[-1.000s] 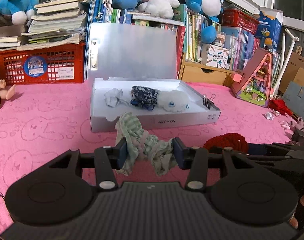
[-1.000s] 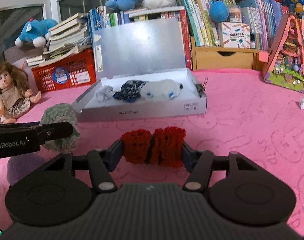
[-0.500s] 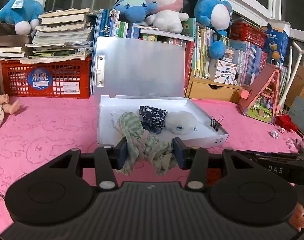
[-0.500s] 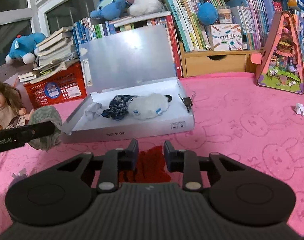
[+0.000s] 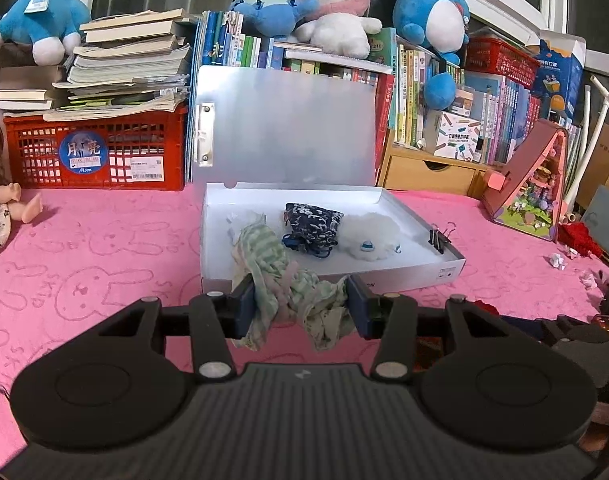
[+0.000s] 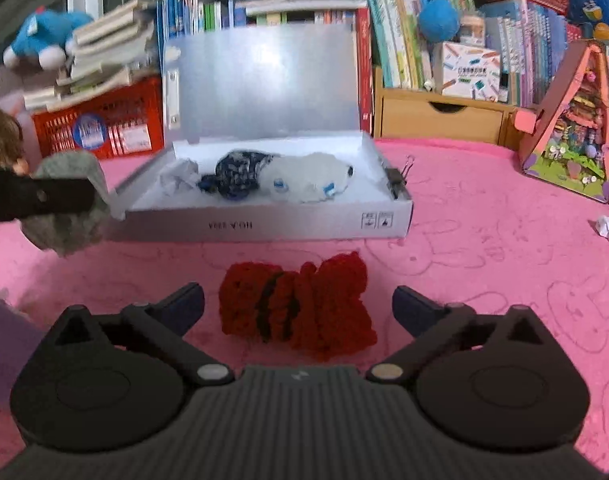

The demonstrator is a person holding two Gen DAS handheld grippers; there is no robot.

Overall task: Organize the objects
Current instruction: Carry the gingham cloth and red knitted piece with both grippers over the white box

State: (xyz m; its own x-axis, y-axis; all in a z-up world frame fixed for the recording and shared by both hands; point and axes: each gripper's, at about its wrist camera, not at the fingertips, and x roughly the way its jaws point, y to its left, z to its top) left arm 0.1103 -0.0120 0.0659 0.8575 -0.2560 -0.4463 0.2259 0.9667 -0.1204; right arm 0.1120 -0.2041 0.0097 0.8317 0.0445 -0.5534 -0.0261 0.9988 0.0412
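the left gripper (image 5: 300, 302) pinches a striped cloth (image 5: 282, 280) before the open box (image 5: 408, 270). the right gripper (image 6: 298, 306) has just spread wide (pads clear); the red knit (image 6: 296, 306) lies on the pink mat (image 6: 484, 272) between its jaws.

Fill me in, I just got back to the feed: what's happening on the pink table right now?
Small soft items are being packed into the open white box. The left gripper is shut on a green striped cloth, held at the box's near edge. The right gripper has just been opening its jaws; the red knitted piece lies loose on the pink cover between them. A blue patterned pouch and a white fluffy item are already inside.
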